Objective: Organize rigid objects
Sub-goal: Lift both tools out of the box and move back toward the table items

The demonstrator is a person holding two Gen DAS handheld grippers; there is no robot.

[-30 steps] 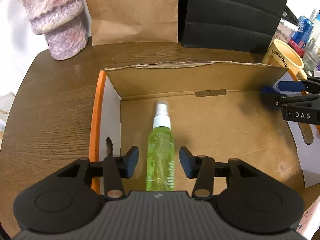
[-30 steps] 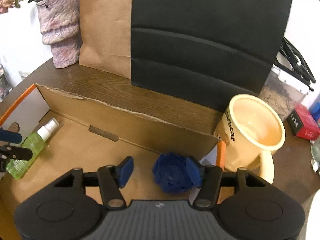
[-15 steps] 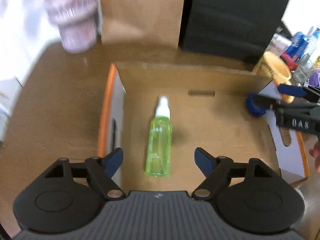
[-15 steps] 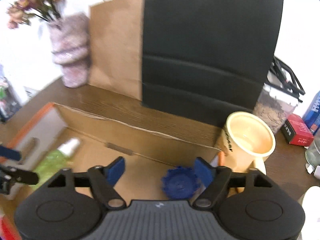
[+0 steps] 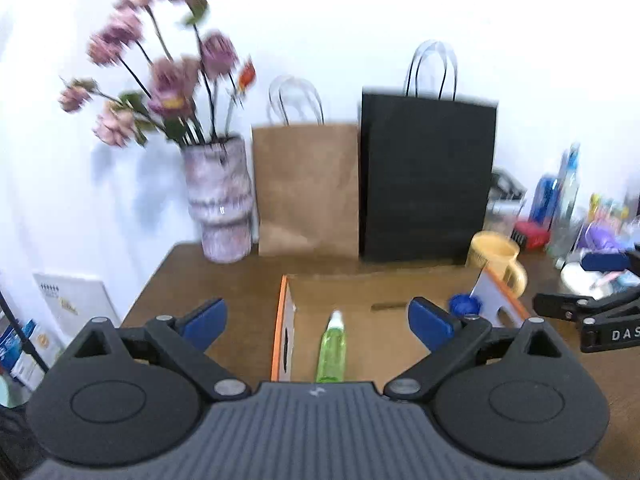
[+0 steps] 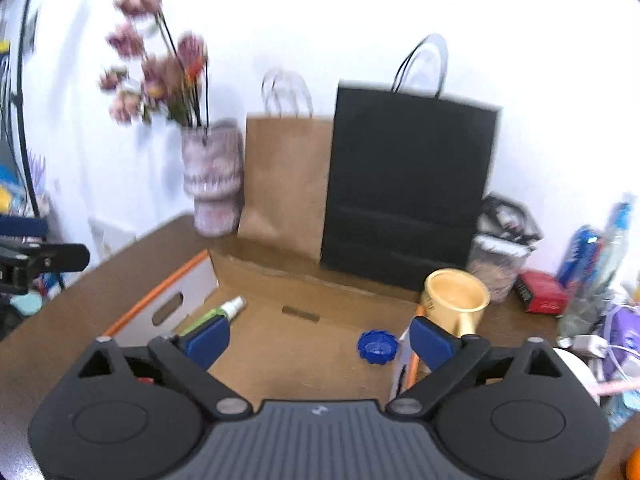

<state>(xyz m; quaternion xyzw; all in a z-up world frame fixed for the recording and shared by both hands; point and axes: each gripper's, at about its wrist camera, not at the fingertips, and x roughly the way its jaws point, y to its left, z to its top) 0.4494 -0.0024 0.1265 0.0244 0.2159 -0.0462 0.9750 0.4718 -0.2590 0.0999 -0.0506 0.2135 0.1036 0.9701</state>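
Observation:
A green spray bottle [image 5: 331, 350] lies flat in the open cardboard box [image 5: 384, 284]; it also shows in the right wrist view [image 6: 218, 313]. A blue round lid [image 5: 464, 304] lies in the box's right corner, seen too in the right wrist view [image 6: 377, 346]. My left gripper [image 5: 318, 322] is open and empty, raised above and behind the box. My right gripper [image 6: 320, 340] is open and empty, raised above the box's near right side. It shows at the right edge of the left wrist view [image 5: 592, 312].
A yellow mug [image 6: 456, 298] stands just outside the box's right corner. A flower vase [image 5: 222, 204], a brown paper bag [image 5: 306, 188] and a black paper bag [image 5: 426, 178] stand behind. Bottles and clutter [image 6: 588, 276] fill the table's right side.
Both grippers have opened wide and pulled up and back from the box. The green bottle and the blue lid stay lying in the box.

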